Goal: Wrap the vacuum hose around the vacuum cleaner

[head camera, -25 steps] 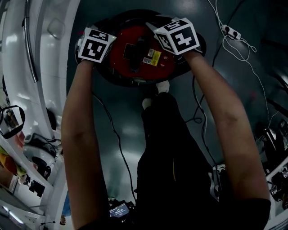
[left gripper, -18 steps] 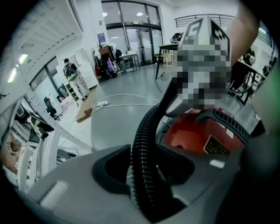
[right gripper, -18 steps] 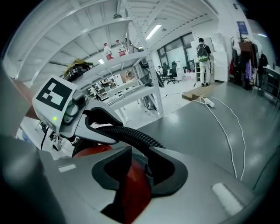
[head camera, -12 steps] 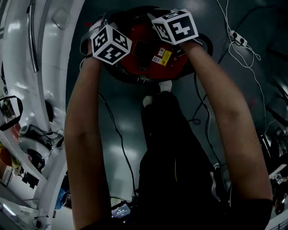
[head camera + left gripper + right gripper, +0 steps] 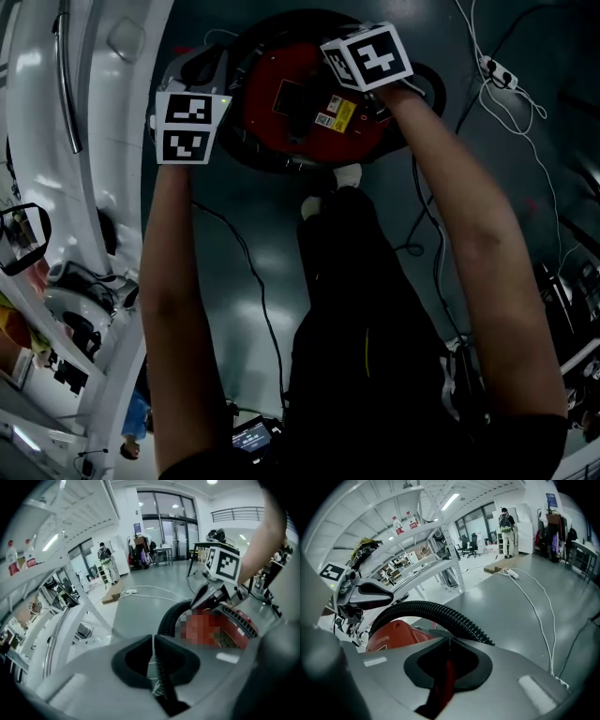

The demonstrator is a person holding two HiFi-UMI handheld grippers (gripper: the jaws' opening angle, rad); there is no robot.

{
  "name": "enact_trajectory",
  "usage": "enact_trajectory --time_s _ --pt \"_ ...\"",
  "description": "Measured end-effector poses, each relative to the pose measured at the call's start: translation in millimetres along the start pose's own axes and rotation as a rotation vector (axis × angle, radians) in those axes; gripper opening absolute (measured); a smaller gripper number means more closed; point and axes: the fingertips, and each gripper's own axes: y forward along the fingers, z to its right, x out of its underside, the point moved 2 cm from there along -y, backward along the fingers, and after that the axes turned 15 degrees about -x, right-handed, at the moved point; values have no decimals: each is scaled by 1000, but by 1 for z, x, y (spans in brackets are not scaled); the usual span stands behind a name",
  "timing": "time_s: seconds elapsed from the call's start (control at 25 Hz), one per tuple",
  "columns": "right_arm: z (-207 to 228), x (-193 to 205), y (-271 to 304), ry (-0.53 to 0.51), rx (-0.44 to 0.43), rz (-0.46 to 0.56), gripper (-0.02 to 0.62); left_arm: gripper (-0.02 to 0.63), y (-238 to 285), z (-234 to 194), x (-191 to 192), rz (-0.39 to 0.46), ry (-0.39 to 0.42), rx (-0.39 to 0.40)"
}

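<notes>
We note floor [image 5: 511, 616] grey and glossy | white racks [image 5: 422, 529] along our left | glass doors [image 5: 171, 527] at the far end | ceiling strip light [image 5: 451, 501] lit | power strip [image 5: 494, 68] lying on the floor | rail [image 5: 234, 513] high up, right of the doors

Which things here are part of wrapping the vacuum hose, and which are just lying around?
Job in hand:
- red vacuum cleaner
- black ribbed hose arching over it

Just lying about:
- white power strip on the floor
- white cable running from it
- white shelving
- bottles on a shelf
</notes>
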Motion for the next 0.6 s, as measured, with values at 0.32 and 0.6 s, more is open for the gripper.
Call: enact_trajectory --time_s 0.32,0.6 --pt "-18 6 -26 -19 -25 40 31 23 -16 0 16 -55 -30 -17" --pt "-26 19 -55 30 -6 93 31 20 -29 9 22 -86 -8 -12"
